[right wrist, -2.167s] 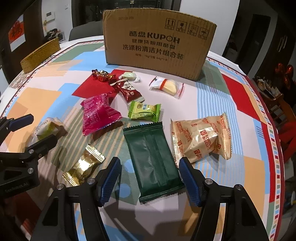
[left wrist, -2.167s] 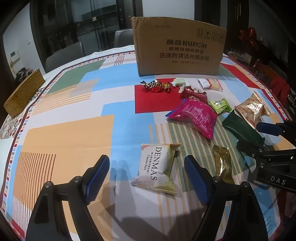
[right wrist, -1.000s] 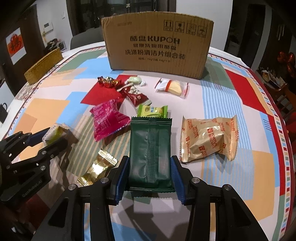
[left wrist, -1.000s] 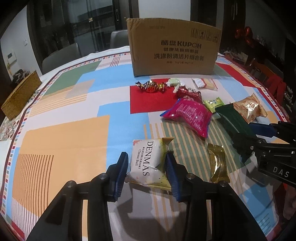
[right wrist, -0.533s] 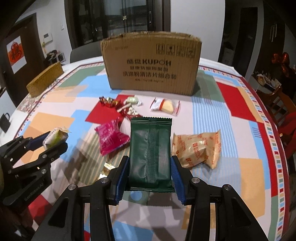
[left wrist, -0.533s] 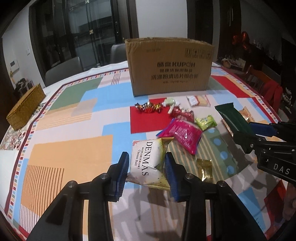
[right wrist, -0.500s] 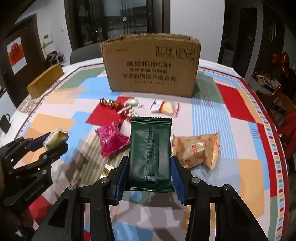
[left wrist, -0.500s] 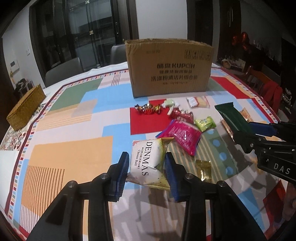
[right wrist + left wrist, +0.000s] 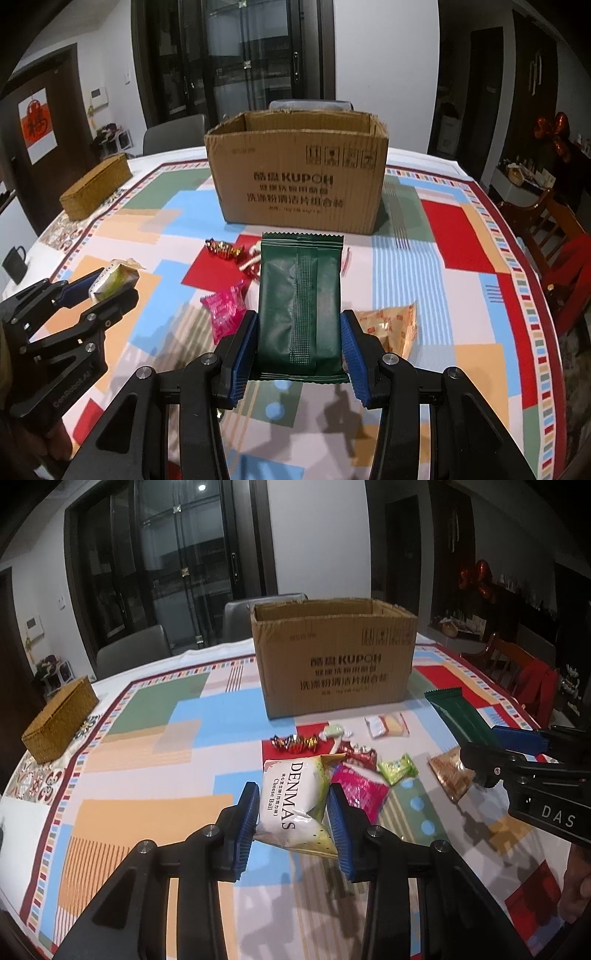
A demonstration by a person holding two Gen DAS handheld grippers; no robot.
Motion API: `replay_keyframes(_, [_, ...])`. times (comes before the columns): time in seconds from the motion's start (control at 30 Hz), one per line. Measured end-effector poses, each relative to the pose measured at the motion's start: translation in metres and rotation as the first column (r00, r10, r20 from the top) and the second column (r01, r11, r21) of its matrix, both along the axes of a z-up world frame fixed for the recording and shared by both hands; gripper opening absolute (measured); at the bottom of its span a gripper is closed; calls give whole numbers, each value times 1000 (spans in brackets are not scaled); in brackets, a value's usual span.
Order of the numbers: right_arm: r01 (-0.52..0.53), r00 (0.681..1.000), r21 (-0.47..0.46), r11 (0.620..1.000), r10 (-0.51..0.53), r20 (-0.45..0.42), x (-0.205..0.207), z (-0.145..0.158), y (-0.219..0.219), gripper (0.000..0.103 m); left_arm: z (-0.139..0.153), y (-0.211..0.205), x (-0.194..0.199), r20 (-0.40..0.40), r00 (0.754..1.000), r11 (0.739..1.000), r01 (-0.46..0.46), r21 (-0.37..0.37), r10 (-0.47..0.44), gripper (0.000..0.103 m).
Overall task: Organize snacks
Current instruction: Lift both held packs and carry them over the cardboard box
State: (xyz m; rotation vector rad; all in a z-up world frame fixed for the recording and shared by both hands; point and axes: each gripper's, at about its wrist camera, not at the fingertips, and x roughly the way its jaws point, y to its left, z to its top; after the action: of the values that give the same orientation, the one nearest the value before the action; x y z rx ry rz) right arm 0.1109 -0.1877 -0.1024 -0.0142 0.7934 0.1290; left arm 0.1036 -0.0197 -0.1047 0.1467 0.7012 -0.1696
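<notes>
My left gripper [image 9: 291, 819] is shut on the white DENMAS cheese ball packet [image 9: 293, 805] and holds it well above the table. My right gripper [image 9: 299, 354] is shut on the dark green packet [image 9: 300, 295], also lifted; it shows in the left wrist view [image 9: 458, 716] too. The open cardboard box [image 9: 332, 664] stands at the back of the table, also in the right wrist view [image 9: 295, 177]. Loose snacks lie in front of it: a pink packet [image 9: 364, 794], a light green packet [image 9: 397, 773], a tan biscuit packet [image 9: 391, 326] and a gold-red candy [image 9: 293, 743].
A woven basket [image 9: 59, 720] sits at the table's far left edge. A black mug [image 9: 13, 264] stands left of the table. Grey chairs [image 9: 133, 653] stand behind it, a wooden chair with red cloth [image 9: 535, 683] at the right.
Both grippers have risen higher with their packets; the table and snacks look farther below, and the box's open top is now visible.
</notes>
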Motion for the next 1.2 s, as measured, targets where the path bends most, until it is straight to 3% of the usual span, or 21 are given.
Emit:
replay_keyframes(0.7, [0, 987, -2, 1000, 0, 159, 28, 56, 6, 46, 56, 3, 42, 142, 990, 999, -25, -25, 28, 37])
replay_keyframes(1.2, [37, 962, 4, 999, -36, 270, 70, 94, 2, 46, 91, -4, 97, 224, 973, 998, -42, -51, 52, 37])
